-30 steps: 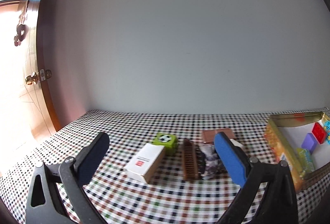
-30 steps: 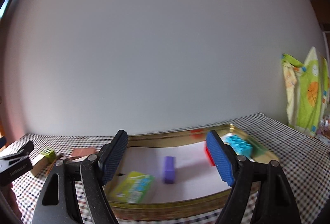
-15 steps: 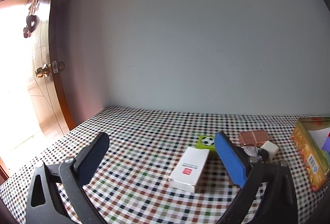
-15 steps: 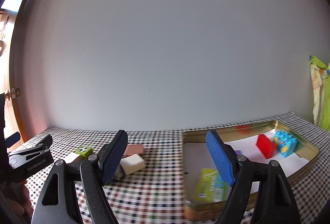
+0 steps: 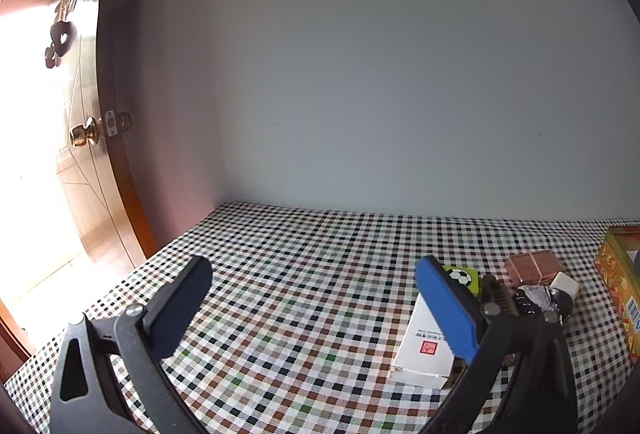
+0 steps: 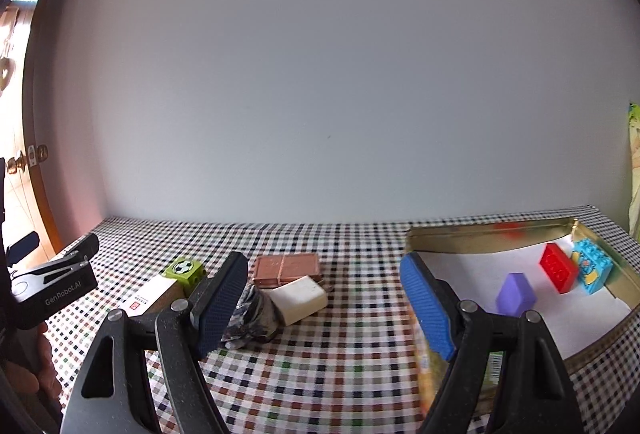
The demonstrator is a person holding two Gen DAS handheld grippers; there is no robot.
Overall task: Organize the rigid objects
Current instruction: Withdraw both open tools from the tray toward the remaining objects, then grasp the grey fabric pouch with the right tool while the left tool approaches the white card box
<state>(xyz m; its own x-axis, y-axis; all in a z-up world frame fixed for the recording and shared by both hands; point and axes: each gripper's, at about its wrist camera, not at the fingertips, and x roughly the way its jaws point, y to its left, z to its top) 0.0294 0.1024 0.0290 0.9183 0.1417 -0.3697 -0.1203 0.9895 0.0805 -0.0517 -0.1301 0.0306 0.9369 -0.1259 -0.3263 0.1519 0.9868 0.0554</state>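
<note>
A gold tin tray (image 6: 484, 231) on the right holds a purple block (image 6: 515, 294), a red brick (image 6: 558, 268) and a cyan brick (image 6: 593, 266). Left of it on the checked cloth lie a white charger (image 6: 298, 299), a copper-coloured case (image 6: 286, 268), a crumpled dark wrapper (image 6: 250, 318), a green football cube (image 6: 185, 268) and a white box (image 5: 424, 344). My right gripper (image 6: 320, 306) is open and empty above the cloth between the pile and the tray. My left gripper (image 5: 312, 314) is open and empty, left of the white box.
A wooden door with a brass knob (image 5: 82, 136) stands open at the left. The grey wall runs along the table's far edge. The tray's corner (image 5: 618, 274) shows at the right of the left wrist view. A green printed bag (image 6: 634, 170) hangs far right.
Both grippers have swung to the left. The tray slid rightward in both views, and the loose pile came into the right wrist view. Both stay open.
</note>
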